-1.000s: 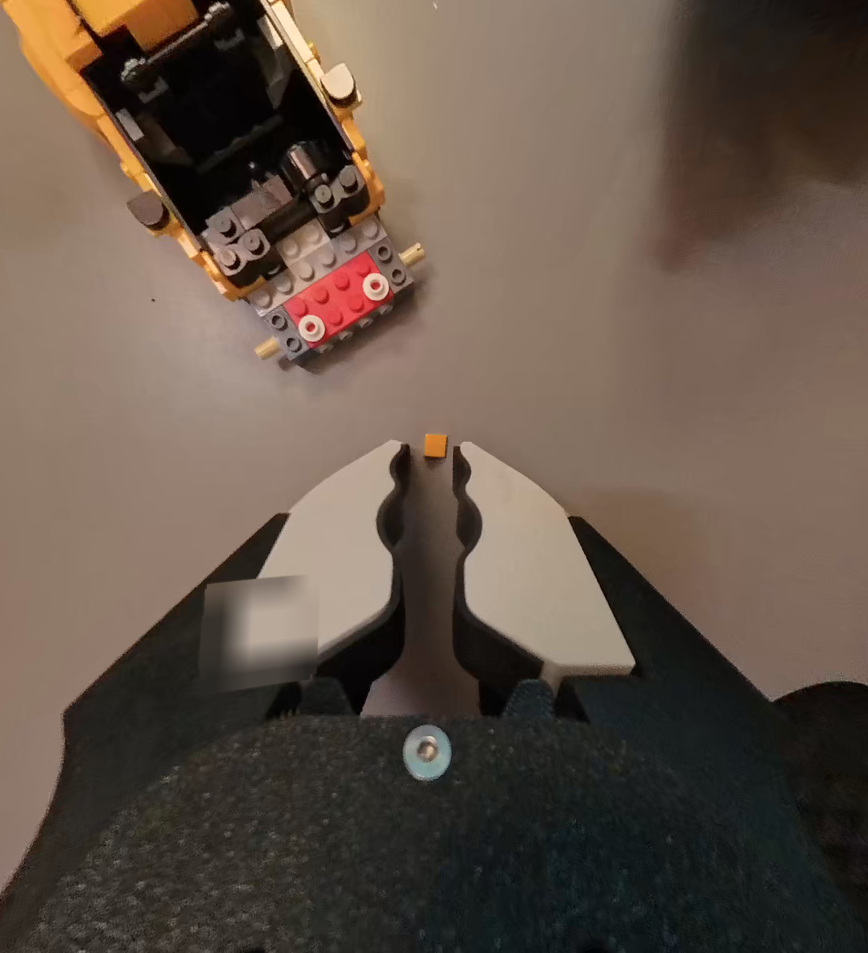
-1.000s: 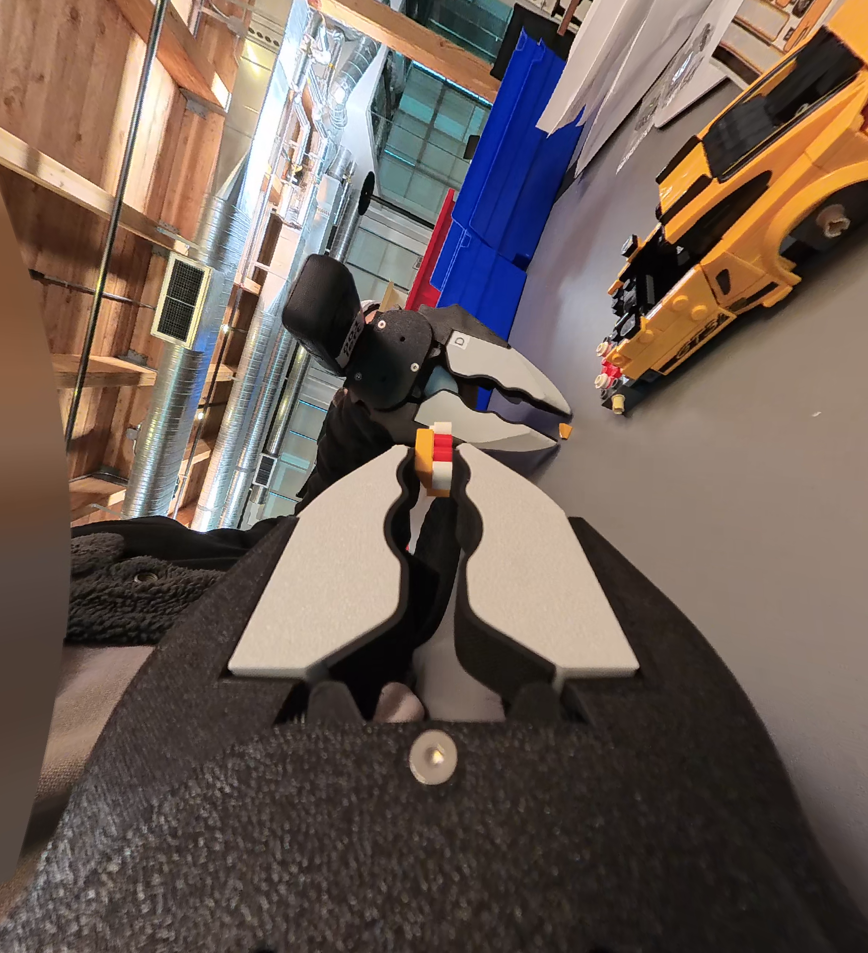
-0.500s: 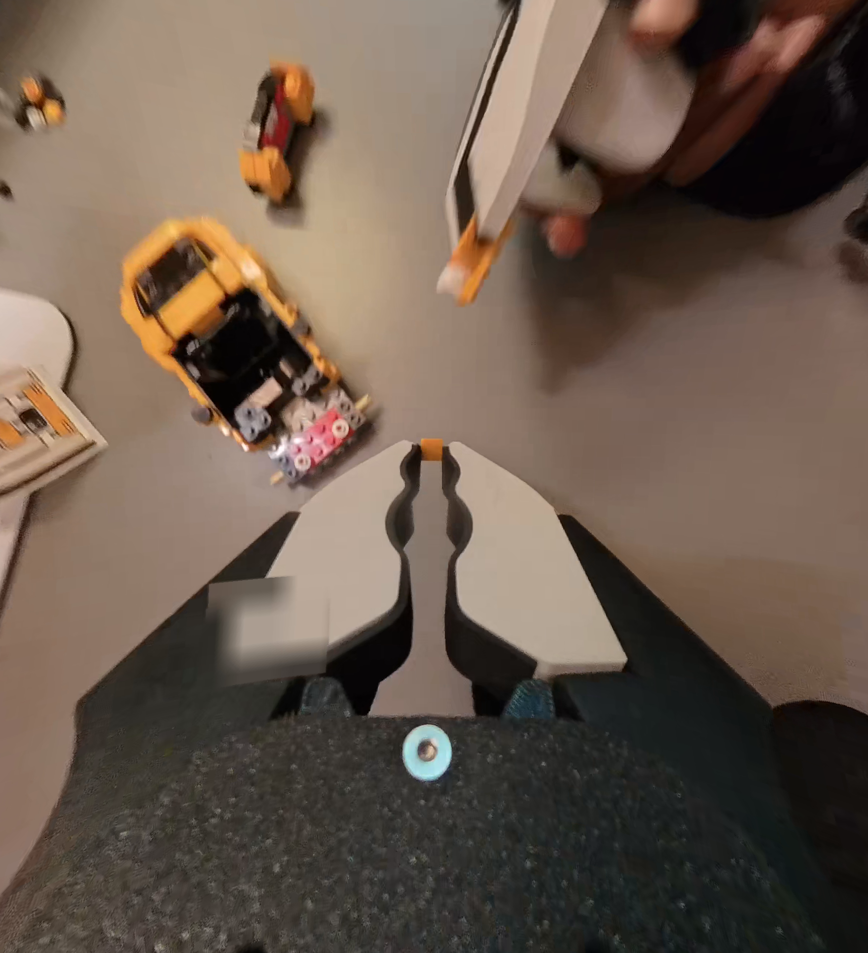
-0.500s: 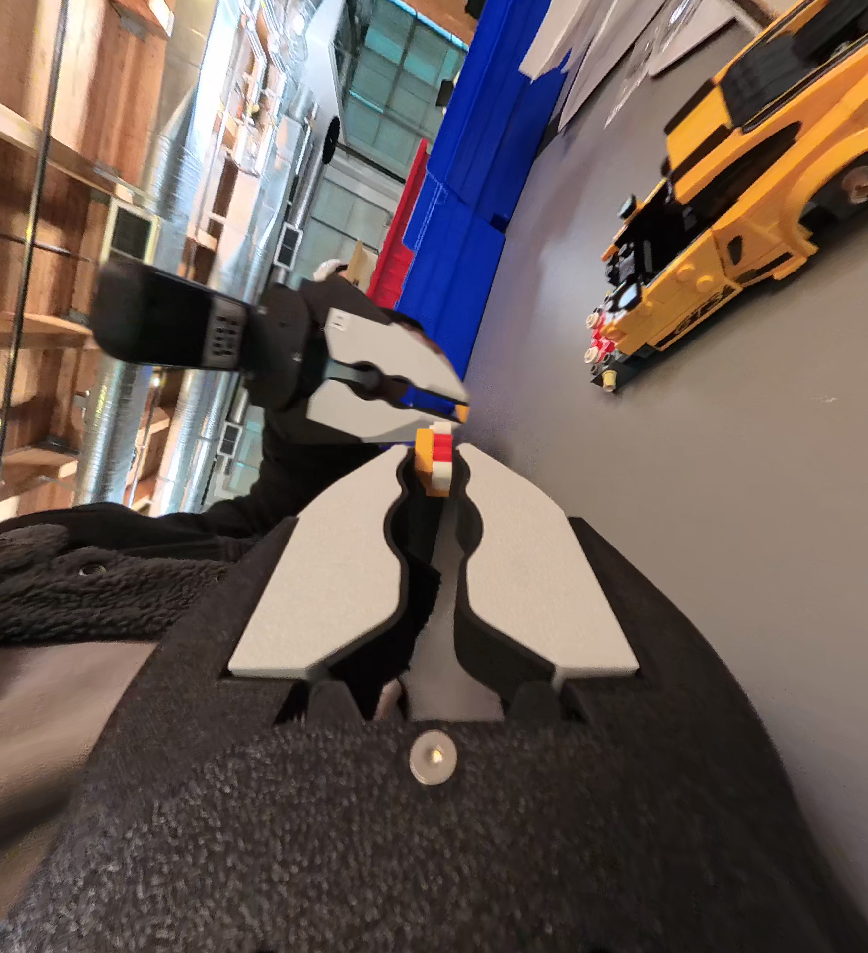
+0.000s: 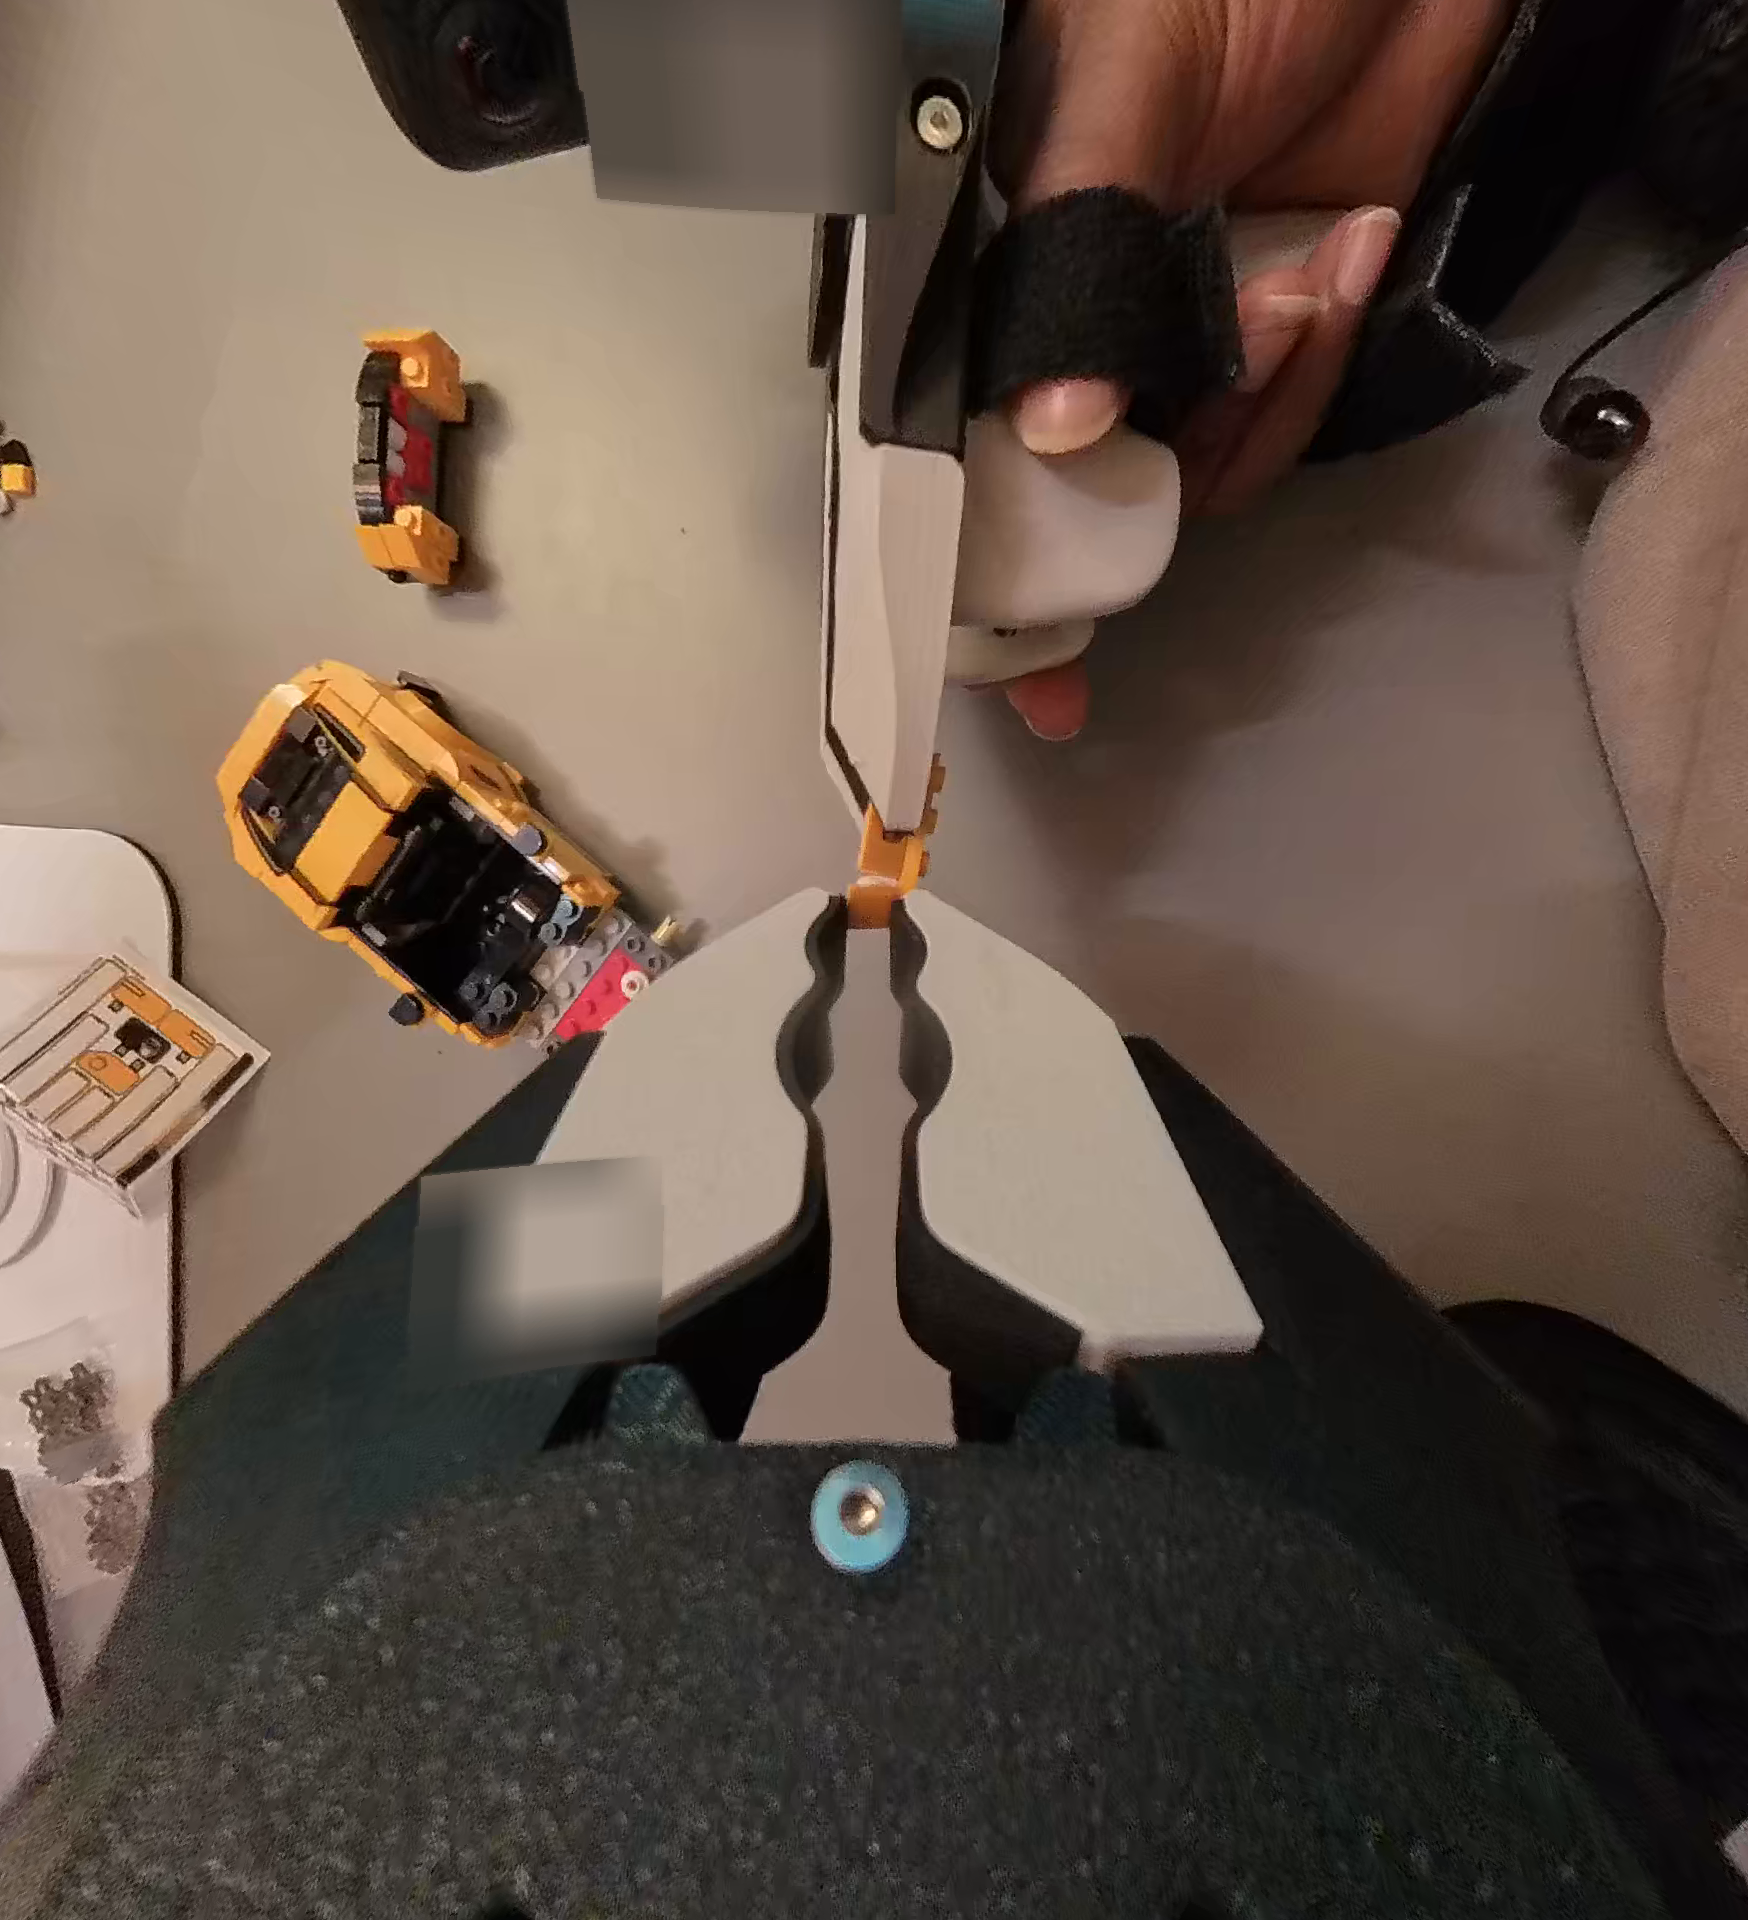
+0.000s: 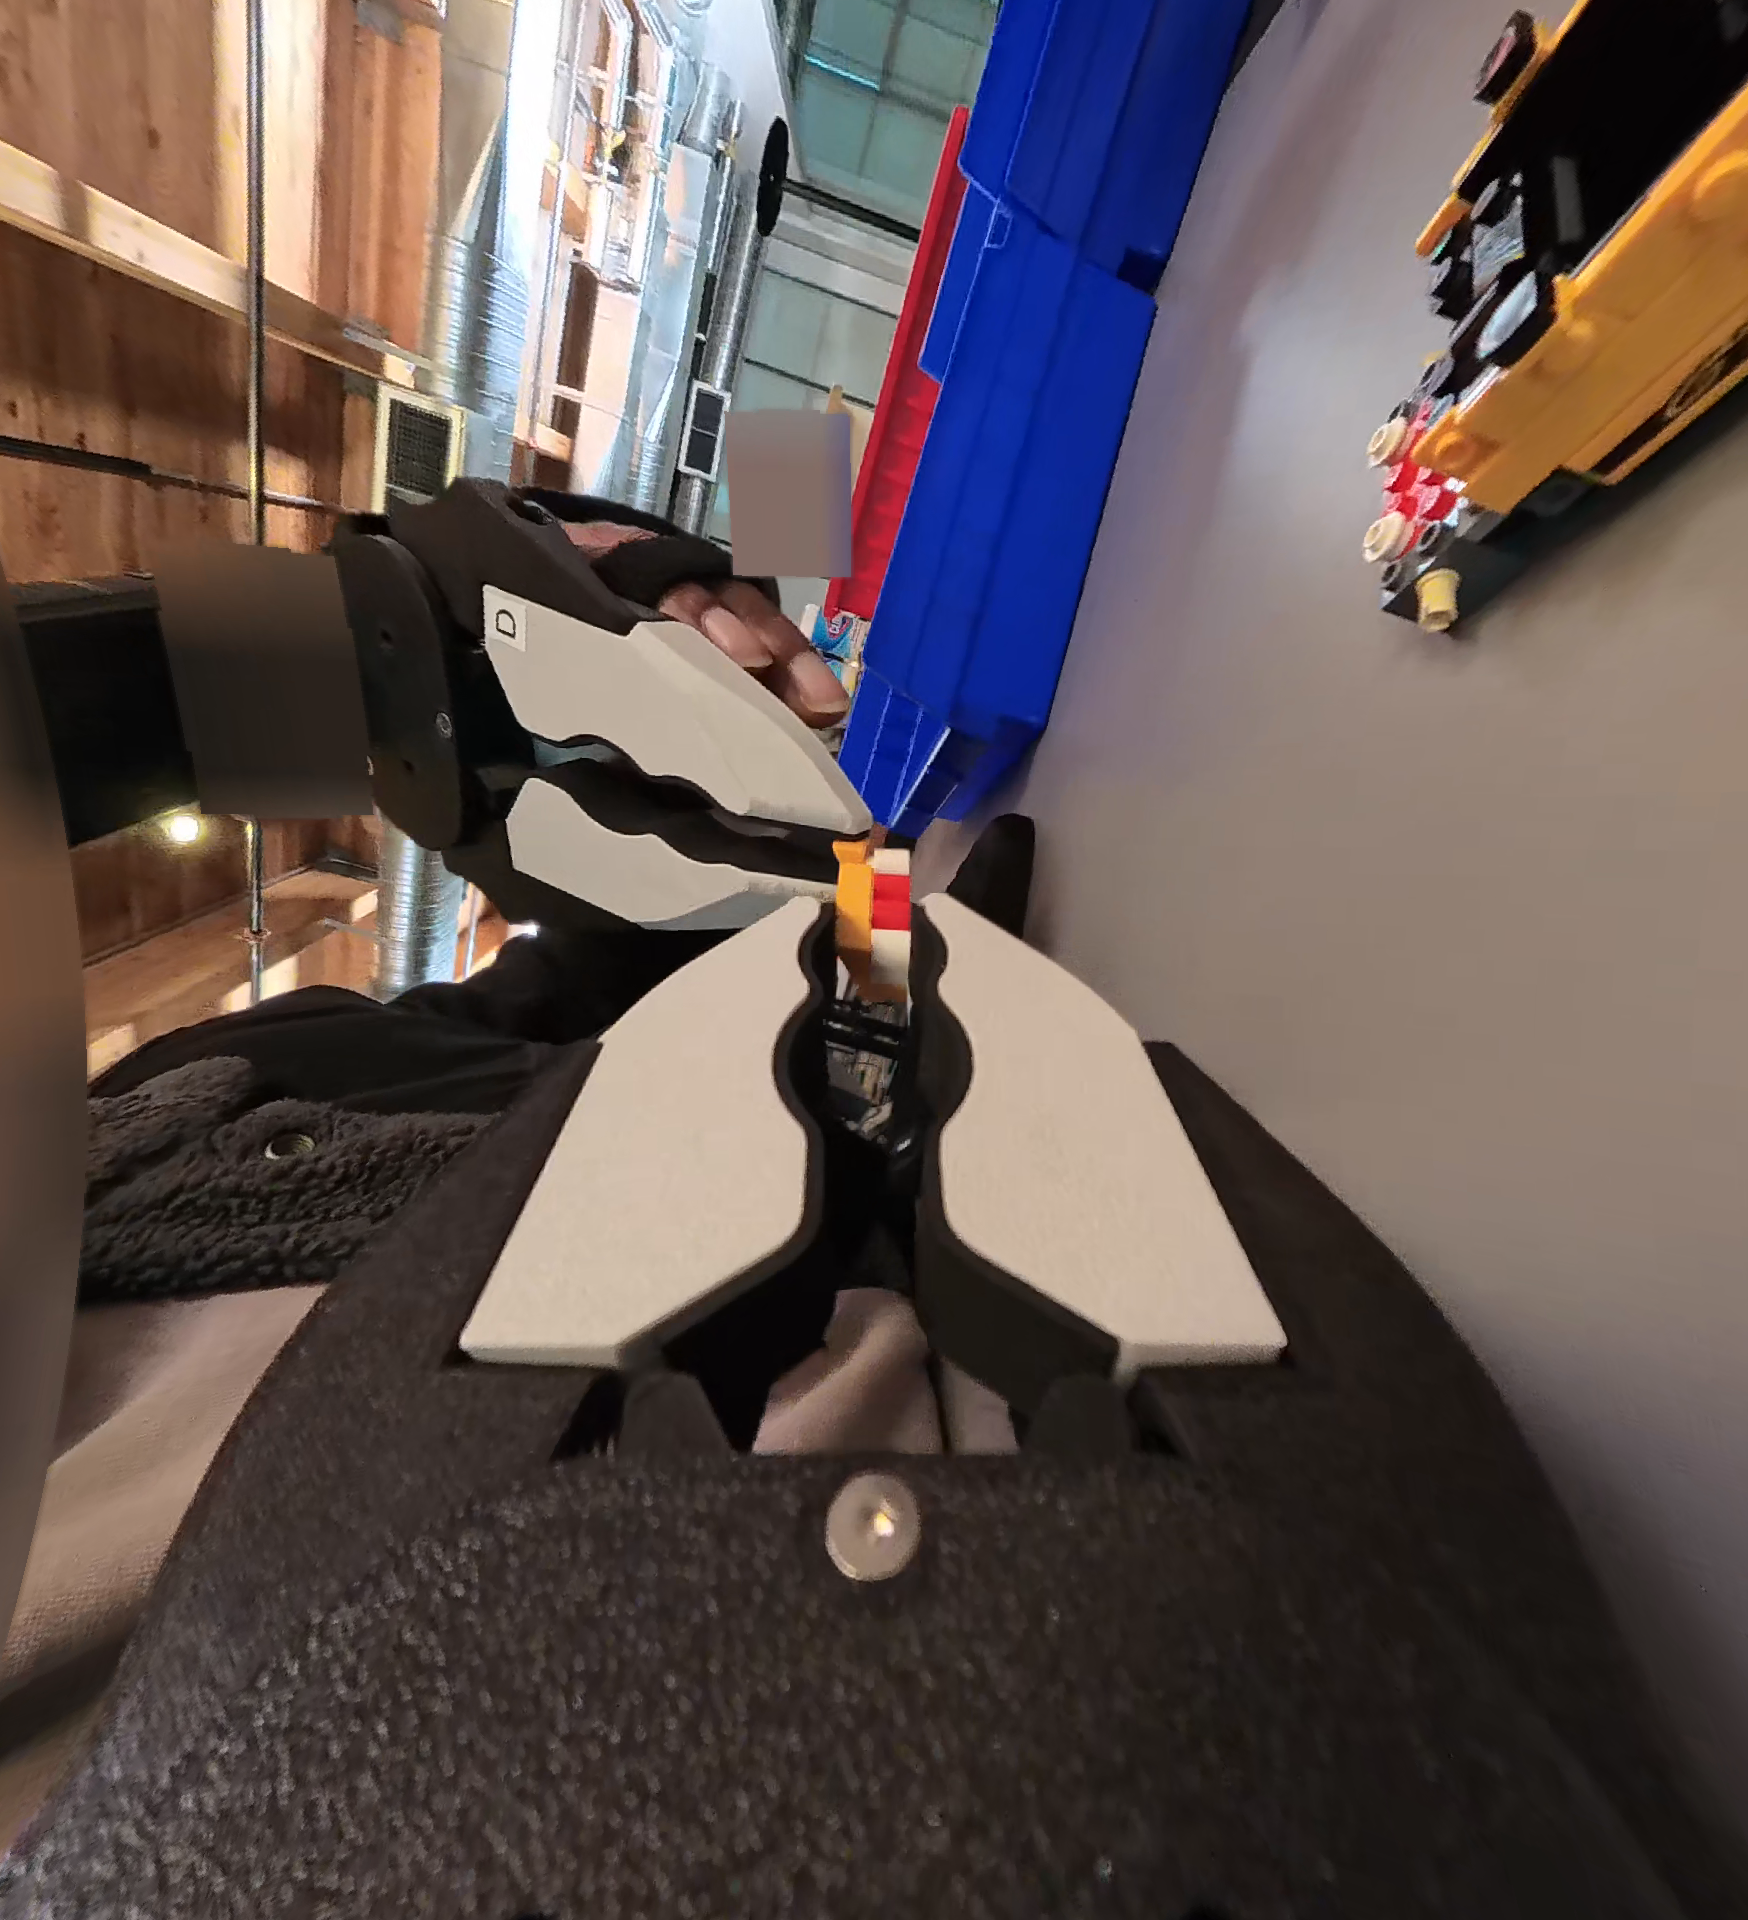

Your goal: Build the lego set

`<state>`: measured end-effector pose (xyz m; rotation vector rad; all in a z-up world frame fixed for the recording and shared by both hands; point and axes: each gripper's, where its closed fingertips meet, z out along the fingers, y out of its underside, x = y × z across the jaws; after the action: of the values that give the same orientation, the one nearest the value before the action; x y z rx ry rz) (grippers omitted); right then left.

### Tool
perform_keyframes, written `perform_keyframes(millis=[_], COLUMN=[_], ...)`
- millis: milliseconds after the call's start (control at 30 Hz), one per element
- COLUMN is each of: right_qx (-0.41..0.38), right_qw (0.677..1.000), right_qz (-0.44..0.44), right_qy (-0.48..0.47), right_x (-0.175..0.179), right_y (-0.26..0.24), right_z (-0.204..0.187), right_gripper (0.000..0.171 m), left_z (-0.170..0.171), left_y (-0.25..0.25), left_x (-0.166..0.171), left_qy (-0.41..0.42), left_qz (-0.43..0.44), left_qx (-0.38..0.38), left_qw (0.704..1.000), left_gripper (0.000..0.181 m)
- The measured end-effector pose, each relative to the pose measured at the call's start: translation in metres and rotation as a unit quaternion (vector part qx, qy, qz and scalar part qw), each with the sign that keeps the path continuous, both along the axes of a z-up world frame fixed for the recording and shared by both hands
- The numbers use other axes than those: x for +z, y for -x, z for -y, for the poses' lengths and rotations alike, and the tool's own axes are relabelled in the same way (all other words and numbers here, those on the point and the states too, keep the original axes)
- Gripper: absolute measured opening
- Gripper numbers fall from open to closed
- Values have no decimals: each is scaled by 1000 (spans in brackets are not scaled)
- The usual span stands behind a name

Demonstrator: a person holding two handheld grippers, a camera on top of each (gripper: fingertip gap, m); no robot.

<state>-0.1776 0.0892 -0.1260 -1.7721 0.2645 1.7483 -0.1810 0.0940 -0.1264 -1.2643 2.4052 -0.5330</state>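
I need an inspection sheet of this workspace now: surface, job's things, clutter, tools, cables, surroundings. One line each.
Surface: grey table, matte.
Job's things: yellow car unfinished; bumper section apart; tiny orange piece; small orange, red and white stack.
Clutter: sticker sheet, bagged parts at left.
Tools: left tool shut on tiny orange piece; right tool shut on stack; pieces meet.
Cables: nothing seen.
Surroundings: blue bins, wooden wall.

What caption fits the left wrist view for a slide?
Left gripper presses a small orange piece against the sub-assembly held by the right gripper, above the yellow car.
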Motion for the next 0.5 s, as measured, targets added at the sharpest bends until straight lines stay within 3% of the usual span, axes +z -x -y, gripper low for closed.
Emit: perform_keyframes(millis=[500], right_qx=[5], right_qw=[1000], right_qz=[-21], right_qy=[5], right_x=[2], right_y=[0], right_z=[1], right_gripper=[13], left_z=[3], left_y=[0], left_x=[1], left_qy=[-1], left_qz=[-22], left_qx=[-11], left_qw=[1000], left_gripper=[10])
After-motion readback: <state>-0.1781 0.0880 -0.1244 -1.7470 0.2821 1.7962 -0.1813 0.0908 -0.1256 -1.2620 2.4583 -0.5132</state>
